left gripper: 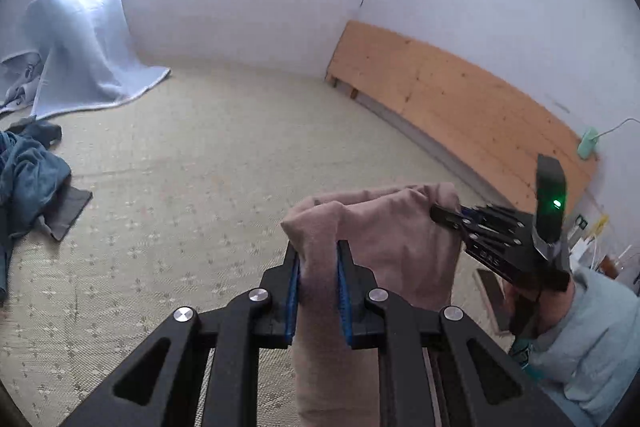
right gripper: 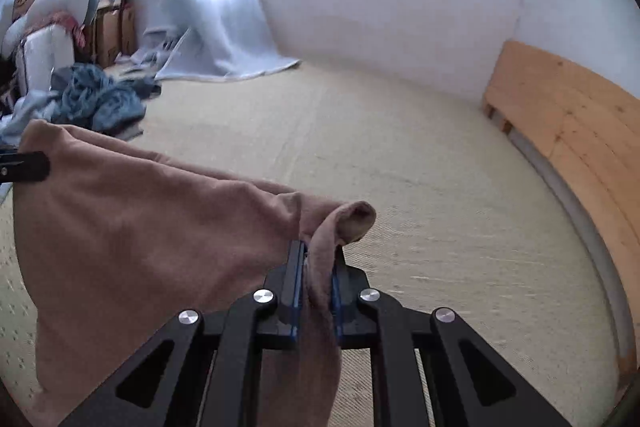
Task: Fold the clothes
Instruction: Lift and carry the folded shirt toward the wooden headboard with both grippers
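My left claw (left gripper: 320, 291) is clamped on a bunched edge of the dusty-pink garment (left gripper: 384, 239), its blue pads pressing the cloth from both sides; the fabric runs down between the fingers and out of the bottom of the view; my right claw (right gripper: 318, 283) is likewise closed on another bunched edge of the same pink cloth (right gripper: 140, 227), a small fold poking up past the fingertips. Between the two claws the garment hangs as a slack sheet, lifted clear above the pale patterned floor mat (left gripper: 208, 179); from the left wrist view I see the right claw (left gripper: 446, 217) come in from the right side, gripping the far corner of the cloth, a green light glowing on its body, and a light grey-blue sleeve (left gripper: 592, 339) behind it; from the right wrist view only a black tip of the left claw (right gripper: 24, 167) shows at the left edge, touching the cloth's upper corner. On the floor to the left lies a heap of blue clothing (right gripper: 100, 99), well apart from the garment; behind it a pale blue blanket (right gripper: 224, 31) drapes over something beneath the window; a wooden board (left gripper: 452, 107) leans along the white wall on the right.
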Tool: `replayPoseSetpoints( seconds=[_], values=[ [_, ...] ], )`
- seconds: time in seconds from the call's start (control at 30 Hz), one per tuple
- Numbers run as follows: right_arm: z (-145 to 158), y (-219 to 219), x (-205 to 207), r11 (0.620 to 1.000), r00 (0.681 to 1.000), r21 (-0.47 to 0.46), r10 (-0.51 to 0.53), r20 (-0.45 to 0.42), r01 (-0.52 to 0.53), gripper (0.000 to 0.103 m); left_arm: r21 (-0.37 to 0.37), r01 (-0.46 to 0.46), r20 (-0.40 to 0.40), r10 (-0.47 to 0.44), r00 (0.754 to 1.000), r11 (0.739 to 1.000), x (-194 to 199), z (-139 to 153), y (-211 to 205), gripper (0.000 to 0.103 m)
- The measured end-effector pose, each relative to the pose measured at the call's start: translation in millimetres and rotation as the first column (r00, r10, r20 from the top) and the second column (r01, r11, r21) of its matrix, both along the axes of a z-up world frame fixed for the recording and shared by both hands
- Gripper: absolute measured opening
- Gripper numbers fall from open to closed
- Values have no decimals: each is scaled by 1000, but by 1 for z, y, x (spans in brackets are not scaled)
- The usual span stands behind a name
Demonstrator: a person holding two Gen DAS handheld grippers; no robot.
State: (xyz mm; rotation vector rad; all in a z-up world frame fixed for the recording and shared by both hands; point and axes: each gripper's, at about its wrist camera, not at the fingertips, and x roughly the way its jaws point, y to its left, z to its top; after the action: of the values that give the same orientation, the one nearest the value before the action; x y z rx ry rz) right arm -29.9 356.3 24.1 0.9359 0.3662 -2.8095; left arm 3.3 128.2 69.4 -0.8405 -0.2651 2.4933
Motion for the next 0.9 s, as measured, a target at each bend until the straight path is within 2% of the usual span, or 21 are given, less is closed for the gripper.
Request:
replayPoseSetpoints(
  seconds=[0.23, 0.37, 0.5, 0.73, 0.9],
  values=[
    [52, 5, 58, 998, 988, -30, -65, -141, 61, 10, -40, 8, -170, -15, 985, 999, 49, 44, 17, 16],
    [82, 12, 92, 995, 972, -56, -98, -213, 88, 9, -7, 22, -192, -23, 981, 1000, 70, 68, 24, 16],
    [111, 23, 117, 990, 954, -82, -130, -270, 112, 9, 18, 54, -223, -49, 973, 998, 86, 105, 37, 16],
    [169, 59, 153, 982, 911, -111, -184, -368, 154, 9, 19, 119, -295, -108, 950, 993, 85, 163, 78, 16],
    [205, 96, 163, 976, 875, -113, -219, -432, 189, 9, 14, 172, -317, -158, 935, 985, 71, 192, 118, 16]
  ],
)
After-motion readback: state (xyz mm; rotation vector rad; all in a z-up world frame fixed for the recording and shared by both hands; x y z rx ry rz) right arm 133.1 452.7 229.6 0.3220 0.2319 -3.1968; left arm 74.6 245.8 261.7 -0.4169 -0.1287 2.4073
